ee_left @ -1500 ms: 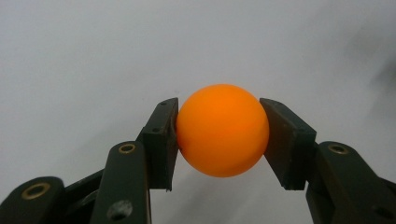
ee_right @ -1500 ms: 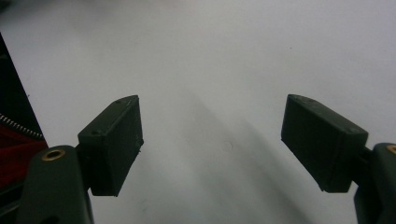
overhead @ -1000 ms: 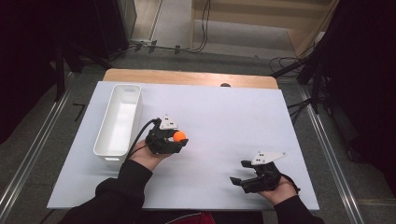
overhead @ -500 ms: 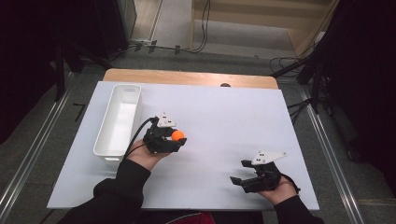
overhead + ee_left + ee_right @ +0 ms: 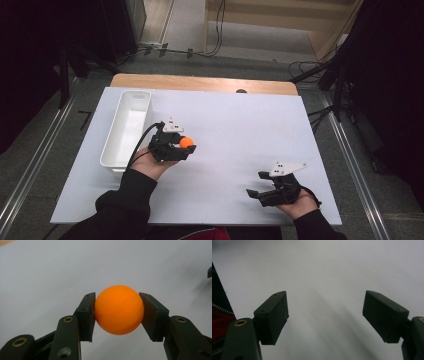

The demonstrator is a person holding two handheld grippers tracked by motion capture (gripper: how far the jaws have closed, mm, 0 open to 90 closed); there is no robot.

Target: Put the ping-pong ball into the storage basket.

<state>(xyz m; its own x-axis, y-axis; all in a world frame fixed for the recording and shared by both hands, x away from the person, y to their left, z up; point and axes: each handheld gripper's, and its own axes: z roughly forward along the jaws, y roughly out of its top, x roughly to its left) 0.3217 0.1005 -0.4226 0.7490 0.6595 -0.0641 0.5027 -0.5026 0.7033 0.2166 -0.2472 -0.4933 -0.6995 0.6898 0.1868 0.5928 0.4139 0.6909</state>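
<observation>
The left gripper (image 5: 186, 146) pinches an orange ball (image 5: 186, 142), round with no long axis, beside the tray (image 5: 111, 159). The right gripper (image 5: 256, 191) gapes empty.

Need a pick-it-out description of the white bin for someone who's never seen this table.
Start from the white table top. Along its left edge, toward the far side, lies the white bin, a long open rectangular tray running front to back. The left claw, shut on an orange ball, sits just right of it; the bin is the table's one container.
</observation>
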